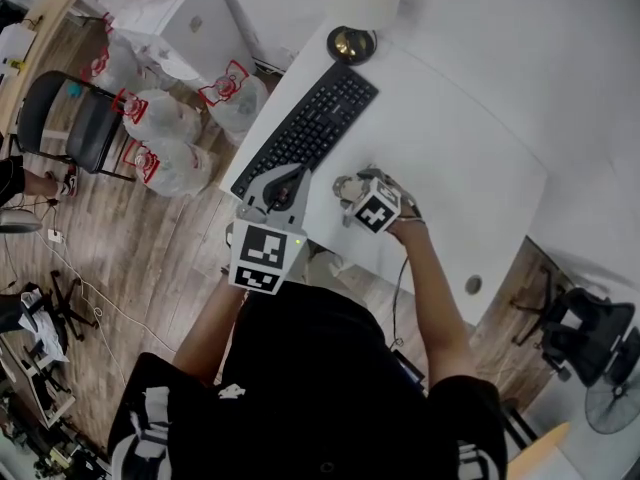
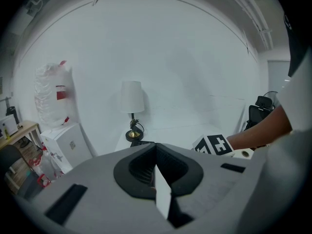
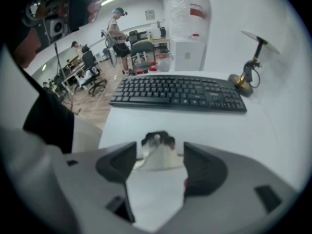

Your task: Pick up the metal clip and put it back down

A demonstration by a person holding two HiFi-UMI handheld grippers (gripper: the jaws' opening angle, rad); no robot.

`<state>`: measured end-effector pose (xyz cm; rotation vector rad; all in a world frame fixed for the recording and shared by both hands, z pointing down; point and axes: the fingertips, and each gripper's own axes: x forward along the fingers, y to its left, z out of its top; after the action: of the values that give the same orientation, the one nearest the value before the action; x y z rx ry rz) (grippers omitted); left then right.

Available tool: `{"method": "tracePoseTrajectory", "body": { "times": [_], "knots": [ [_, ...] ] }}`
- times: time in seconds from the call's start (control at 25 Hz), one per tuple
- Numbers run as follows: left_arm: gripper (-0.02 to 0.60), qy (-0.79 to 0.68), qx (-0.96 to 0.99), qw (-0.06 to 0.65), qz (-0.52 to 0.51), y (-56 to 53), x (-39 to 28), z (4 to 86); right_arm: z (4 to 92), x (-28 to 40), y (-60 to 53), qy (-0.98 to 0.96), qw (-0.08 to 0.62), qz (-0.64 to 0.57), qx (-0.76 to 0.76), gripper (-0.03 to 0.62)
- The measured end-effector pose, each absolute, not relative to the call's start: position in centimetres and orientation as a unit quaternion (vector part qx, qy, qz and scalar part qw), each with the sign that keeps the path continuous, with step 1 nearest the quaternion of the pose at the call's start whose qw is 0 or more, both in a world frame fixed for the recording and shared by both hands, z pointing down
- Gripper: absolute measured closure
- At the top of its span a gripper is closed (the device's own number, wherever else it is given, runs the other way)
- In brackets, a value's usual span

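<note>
The metal clip, silver with a dark end, sits between the pads of my right gripper, which is shut on it just above the white desk. In the head view, the right gripper is near the desk's front edge with the clip at its tip. My left gripper hovers beside it over the keyboard's near end. In the left gripper view, the left gripper is shut and holds nothing, and the right gripper's marker cube shows at the right.
A black keyboard lies diagonally on the white desk, with a brass lamp base at its far end. To the left of the desk stand plastic bags, a black chair and a white cabinet.
</note>
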<state>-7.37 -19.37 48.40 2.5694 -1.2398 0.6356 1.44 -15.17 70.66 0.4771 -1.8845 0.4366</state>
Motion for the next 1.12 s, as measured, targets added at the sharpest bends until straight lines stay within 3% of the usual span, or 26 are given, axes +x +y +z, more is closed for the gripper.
{"method": "tracePoseTrajectory", "body": {
  "times": [0.64,0.72,0.8,1.12],
  "knots": [
    [0.558,-0.392,0.895,0.074,0.198,-18.7,-4.4,45.4,63.1,4.6,-13.8,-0.809,0.417,0.231,0.344,0.314],
    [0.558,-0.383,0.899,0.046,0.207,-18.4,-3.7,45.1,62.2,5.4,-13.8,-0.802,0.403,0.23,0.375,0.343],
    [0.558,-0.372,0.904,0.032,0.207,-18.1,-2.7,44.7,61.0,6.5,-14.0,-0.793,0.386,0.224,0.414,0.417],
    [0.558,-0.334,0.923,0.004,0.19,-17.2,0.3,42.8,54.2,9.7,-13.7,-0.77,0.331,0.182,0.514,0.515]
  ]
}}
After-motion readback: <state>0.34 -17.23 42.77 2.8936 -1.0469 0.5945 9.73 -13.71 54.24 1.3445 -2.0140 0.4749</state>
